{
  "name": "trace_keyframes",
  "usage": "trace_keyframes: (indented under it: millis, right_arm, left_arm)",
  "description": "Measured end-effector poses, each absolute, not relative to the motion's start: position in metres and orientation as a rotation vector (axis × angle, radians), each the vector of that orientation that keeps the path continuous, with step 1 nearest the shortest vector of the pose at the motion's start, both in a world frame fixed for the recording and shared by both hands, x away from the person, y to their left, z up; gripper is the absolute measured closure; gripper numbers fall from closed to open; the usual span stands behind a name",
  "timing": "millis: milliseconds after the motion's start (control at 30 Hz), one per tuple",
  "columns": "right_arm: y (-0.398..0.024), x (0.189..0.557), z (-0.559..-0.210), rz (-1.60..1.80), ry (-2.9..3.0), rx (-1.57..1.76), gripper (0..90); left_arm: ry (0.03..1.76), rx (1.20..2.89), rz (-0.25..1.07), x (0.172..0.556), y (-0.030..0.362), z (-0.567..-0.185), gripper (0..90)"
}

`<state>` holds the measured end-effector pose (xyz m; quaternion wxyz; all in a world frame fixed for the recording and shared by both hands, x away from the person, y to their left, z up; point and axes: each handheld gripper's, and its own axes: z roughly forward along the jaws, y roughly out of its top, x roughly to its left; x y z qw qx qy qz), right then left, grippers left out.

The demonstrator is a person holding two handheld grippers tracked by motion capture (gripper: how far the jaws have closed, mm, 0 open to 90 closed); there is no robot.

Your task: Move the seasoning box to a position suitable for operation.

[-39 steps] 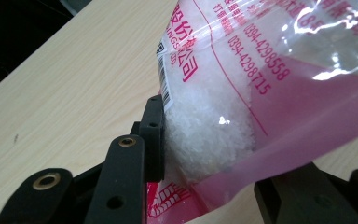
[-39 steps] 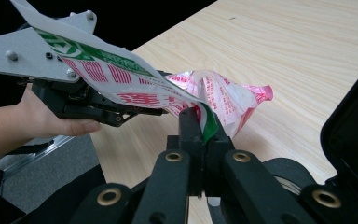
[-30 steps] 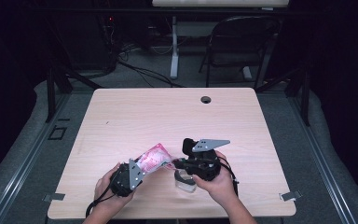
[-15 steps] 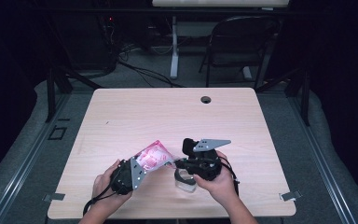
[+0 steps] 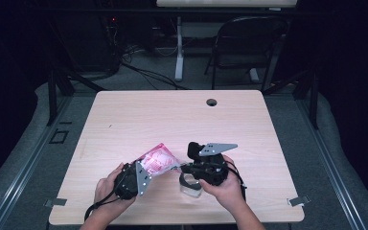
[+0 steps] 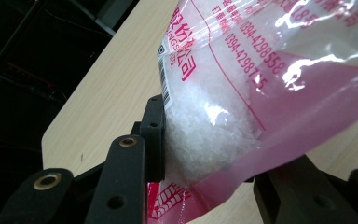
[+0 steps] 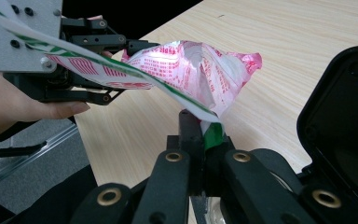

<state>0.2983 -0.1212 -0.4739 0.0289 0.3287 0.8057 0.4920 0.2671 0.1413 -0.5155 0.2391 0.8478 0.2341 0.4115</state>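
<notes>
Over the pale wooden table [image 5: 172, 120] our left gripper [image 6: 205, 163] clamps the pink bag [image 5: 157, 160]; right gripper [image 7: 205, 135], jaws together, pinches its corner — we pull steadily, bag upright

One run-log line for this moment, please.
left tongs: shut on pink bag | right tongs: shut on bag corner | bag above table
</notes>
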Motion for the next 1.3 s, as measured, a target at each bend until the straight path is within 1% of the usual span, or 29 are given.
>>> trace_keyframes:
  millis: [367, 700, 1300]
  right_arm:
    - [-0.123, 0.298, -0.474, 1.498, 2.499, 1.02, 90.0]
    - [-0.123, 0.298, -0.475, 1.481, 2.504, 1.02, 90.0]
    - [-0.126, 0.296, -0.476, 1.459, 2.504, 1.023, 90.0]
  left_arm:
    - [0.609, 2.328, 1.206, 0.265, 0.137, -0.51, 65.5]
    - [0.594, 2.339, 1.223, 0.265, 0.136, -0.509, 65.6]
    - [0.548, 2.355, 1.302, 0.263, 0.131, -0.503, 65.7]
